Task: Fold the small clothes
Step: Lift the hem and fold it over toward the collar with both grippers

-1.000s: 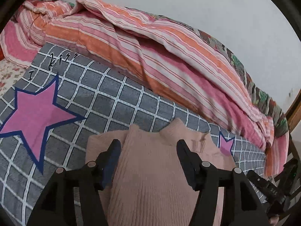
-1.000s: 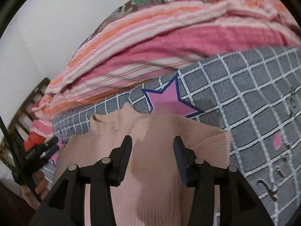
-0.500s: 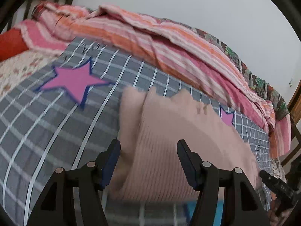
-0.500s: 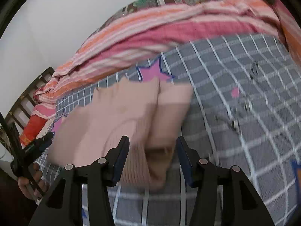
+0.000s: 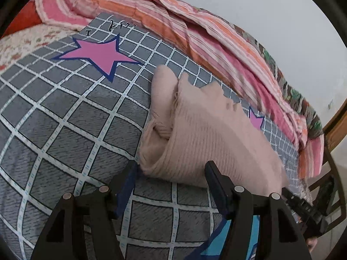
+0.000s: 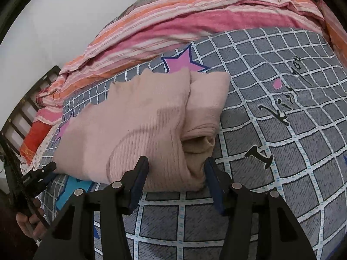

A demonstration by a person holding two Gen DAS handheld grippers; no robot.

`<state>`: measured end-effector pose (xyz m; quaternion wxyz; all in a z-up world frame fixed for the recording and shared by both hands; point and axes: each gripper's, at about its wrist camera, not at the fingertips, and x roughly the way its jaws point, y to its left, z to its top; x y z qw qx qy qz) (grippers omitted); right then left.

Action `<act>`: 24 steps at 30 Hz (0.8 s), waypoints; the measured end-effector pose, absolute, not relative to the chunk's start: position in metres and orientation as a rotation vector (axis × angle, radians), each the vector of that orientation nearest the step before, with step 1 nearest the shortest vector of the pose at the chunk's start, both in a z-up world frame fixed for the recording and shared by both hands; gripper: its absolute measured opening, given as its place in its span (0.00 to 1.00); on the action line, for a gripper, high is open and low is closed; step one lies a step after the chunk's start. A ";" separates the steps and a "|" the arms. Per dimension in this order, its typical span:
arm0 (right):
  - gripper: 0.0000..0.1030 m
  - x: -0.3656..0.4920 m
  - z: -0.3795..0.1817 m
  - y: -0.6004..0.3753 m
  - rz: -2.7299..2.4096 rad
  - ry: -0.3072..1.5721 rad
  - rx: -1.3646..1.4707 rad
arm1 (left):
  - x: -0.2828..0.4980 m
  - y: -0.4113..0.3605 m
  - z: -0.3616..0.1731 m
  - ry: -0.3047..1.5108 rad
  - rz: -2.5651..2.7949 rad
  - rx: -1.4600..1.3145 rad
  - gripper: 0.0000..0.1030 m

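Left view: the left gripper (image 5: 171, 171) is spread wide and empty. It has let go and pulled back from the soft pink knitted sweater (image 5: 208, 134), now folded on the grey checked bed blanket (image 5: 71, 117).

Right view: the right gripper (image 6: 176, 171) is also spread and empty, backed off. The fold looks done.

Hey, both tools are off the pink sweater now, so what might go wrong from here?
The folded sweater sits bulky on the soft blanket; its rolled sleeve end gapes and may spring open. The left tool and right tool are open close to its edge, so a careless move could snag the knit.
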<state>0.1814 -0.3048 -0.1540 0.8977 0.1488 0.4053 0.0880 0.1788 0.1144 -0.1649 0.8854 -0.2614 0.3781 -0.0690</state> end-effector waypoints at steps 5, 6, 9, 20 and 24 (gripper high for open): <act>0.53 0.189 -0.160 -0.312 0.194 0.855 0.381 | 0.188 0.110 -0.167 0.779 -0.141 -0.549 0.63; 0.53 0.191 -0.160 -0.312 0.193 0.856 0.388 | 0.190 0.108 -0.167 0.777 -0.138 -0.545 0.63; 0.53 0.197 -0.161 -0.311 0.188 0.858 0.392 | 0.198 0.104 -0.166 0.771 -0.139 -0.535 0.62; 0.48 0.216 -0.166 -0.314 0.193 0.856 0.428 | 0.216 0.113 -0.172 0.754 -0.146 -0.628 0.41; 0.46 0.206 -0.160 -0.313 0.196 0.867 0.403 | 0.211 0.117 -0.173 0.747 -0.152 -0.649 0.38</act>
